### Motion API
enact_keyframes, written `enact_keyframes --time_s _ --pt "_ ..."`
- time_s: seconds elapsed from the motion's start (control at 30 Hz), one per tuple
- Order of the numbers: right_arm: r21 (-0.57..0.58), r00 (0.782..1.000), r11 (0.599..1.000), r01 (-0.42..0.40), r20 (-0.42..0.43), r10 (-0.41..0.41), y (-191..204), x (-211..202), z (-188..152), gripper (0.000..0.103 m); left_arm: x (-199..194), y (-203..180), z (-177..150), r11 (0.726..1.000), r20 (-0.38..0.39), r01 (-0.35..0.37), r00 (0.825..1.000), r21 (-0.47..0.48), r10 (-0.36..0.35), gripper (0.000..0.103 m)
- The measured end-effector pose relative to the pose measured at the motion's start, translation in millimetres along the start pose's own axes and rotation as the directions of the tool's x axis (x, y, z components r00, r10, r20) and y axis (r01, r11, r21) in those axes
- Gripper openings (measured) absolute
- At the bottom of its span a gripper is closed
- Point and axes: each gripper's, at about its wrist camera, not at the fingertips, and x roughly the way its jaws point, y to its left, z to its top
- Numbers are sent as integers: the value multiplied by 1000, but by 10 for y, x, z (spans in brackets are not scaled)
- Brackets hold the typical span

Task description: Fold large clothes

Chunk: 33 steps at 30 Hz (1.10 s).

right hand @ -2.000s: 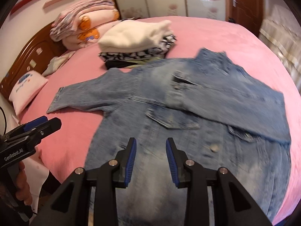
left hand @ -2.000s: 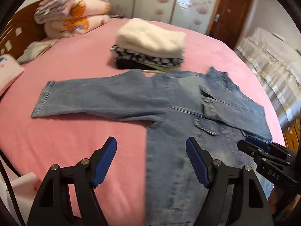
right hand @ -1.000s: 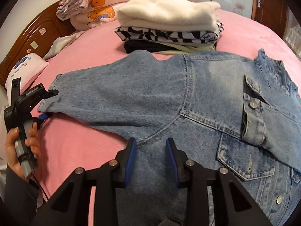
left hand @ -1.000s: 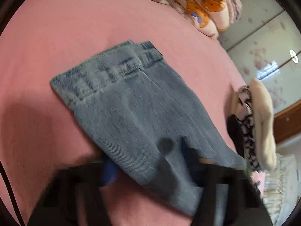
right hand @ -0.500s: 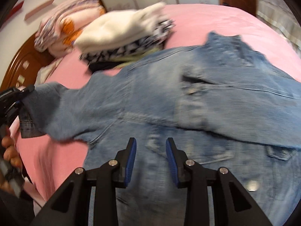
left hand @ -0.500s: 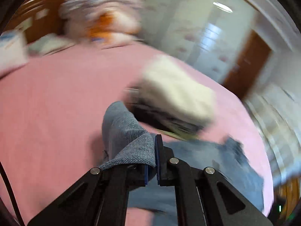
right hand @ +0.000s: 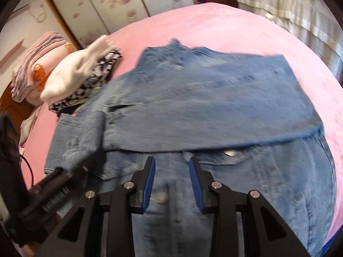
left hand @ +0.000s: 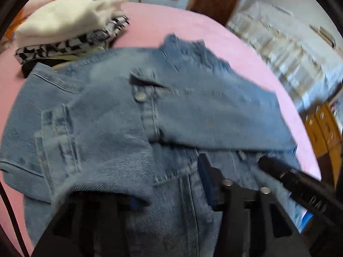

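A blue denim jacket (right hand: 214,111) lies front-up on the pink bed (right hand: 225,25); it also shows in the left wrist view (left hand: 193,111). Its right sleeve is folded across the chest. The left sleeve (left hand: 96,150) is folded over onto the jacket's front, and its cuff drapes over my left gripper's (left hand: 169,184) left finger. The jaws stand apart; only the right blue pad (left hand: 205,180) shows. In the right wrist view the left gripper (right hand: 64,177) sits at the sleeve. My right gripper (right hand: 171,180) is open and empty above the jacket's button placket.
A stack of folded clothes (right hand: 83,77) with a white top piece sits behind the jacket's left shoulder. Folded pink blankets (right hand: 34,68) lie by the wooden headboard. A wardrobe (right hand: 120,2) and door stand behind the bed; a covered cabinet (right hand: 300,10) is at right.
My left gripper carried the left sleeve from the bed's left side over onto the jacket's front, then its jaws opened. My right gripper stayed open above the jacket.
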Motion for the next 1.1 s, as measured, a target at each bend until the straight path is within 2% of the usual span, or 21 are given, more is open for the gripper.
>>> enact_keyframes --time_s 0.03,0.07,0.1,0.2,0.3,0.4,0.57,0.7,0.83,0.9,0.97,1.0,1.1 --pt "5 1000 1000 5 -5 -5 -55 6 -20 33 -27 -15 -58 1000 1 -1 1000 11 1 54" --pt "9 1000 1000 7 -11 -7 -102 13 -45 33 -61 -23 -71 1000 1 9 1000 16 -9 61" --pt "13 1000 1000 6 -14 -6 -138 7 -68 33 -117 -27 -88 1000 0 29 1000 11 -29 69" --pt "15 1000 1000 -7 -16 7 -143 16 -68 33 -317 18 -166 994 -16 103 995 -26 -103 80" --pt "-3 999 999 -34 -3 34 -65 -17 -49 33 -504 108 -207 984 -44 162 985 -74 -165 82" --pt "-49 998 997 -67 15 68 102 -75 -29 33 -696 206 -279 977 -65 188 979 -104 -195 82" --pt "-181 991 976 -122 22 128 491 -159 -64 33 -1092 409 -474 982 -20 144 989 -123 -148 82" --pt "-305 987 941 -148 9 158 841 -187 -182 33 -1408 701 -644 985 23 46 999 -166 -43 82" --pt "-442 987 886 -143 6 162 1172 -177 -360 33 -1602 991 -807 973 36 -7 999 -230 16 82" --pt "-516 988 846 -133 5 158 1333 -156 -468 38 -1662 1139 -902 962 37 -26 999 -271 37 82" --pt "-598 989 795 -102 22 143 1487 -150 -609 49 -1689 1276 -983 951 26 -43 998 -305 54 82" --pt "-628 990 773 -89 33 140 1529 -161 -662 51 -1693 1329 -1018 947 21 -49 998 -318 58 82" --pt "-744 990 668 -2 91 105 1722 -138 -894 53 -1695 1515 -1121 928 5 -68 997 -366 75 82"
